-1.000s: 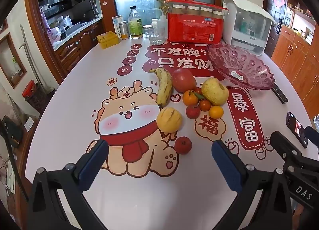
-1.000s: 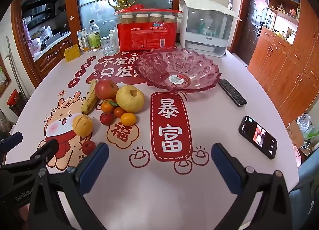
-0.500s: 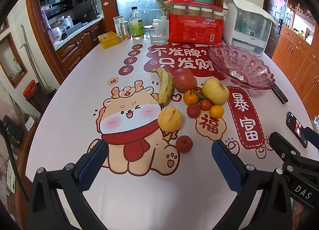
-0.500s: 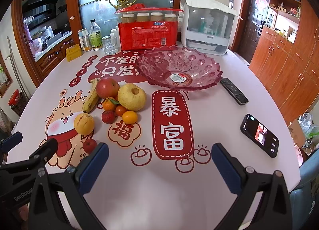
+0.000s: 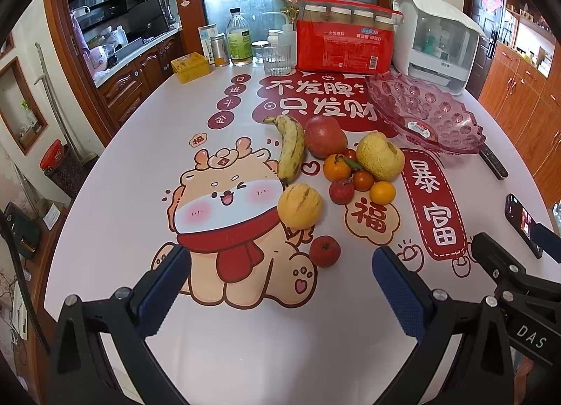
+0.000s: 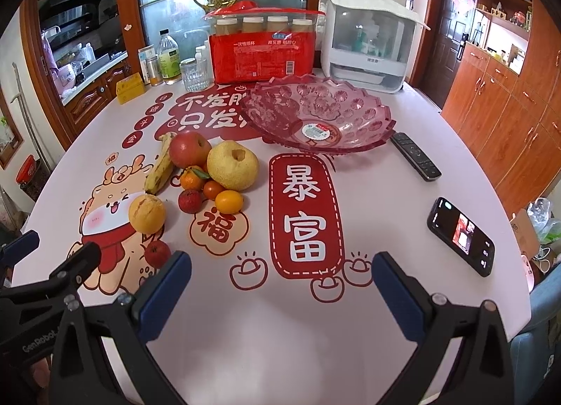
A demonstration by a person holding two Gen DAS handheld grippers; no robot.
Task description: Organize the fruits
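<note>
Pink faceted plastic, the fruit dish [image 6: 317, 114] is sitting empty ahead of the right gripper [image 6: 280, 285], whose blue ribbed pads are standing wide apart, holding nothing. The left gripper [image 5: 280, 285] is likewise gaping and empty, hovering just short of the small red fruit [image 5: 325, 250]. Beyond it the dimpled yellow fruit [image 5: 300, 206], spotted banana [image 5: 291, 149], glossy apple [image 5: 325, 136], rough-skinned pear [image 5: 380, 156] and little round citrus are lying bunched, touching. I judge that smooth round fruits are liable to be rolling off across the slick tablecloth [image 5: 140, 145] if nudged, and the soft banana bruising under a hard squeeze.
</note>
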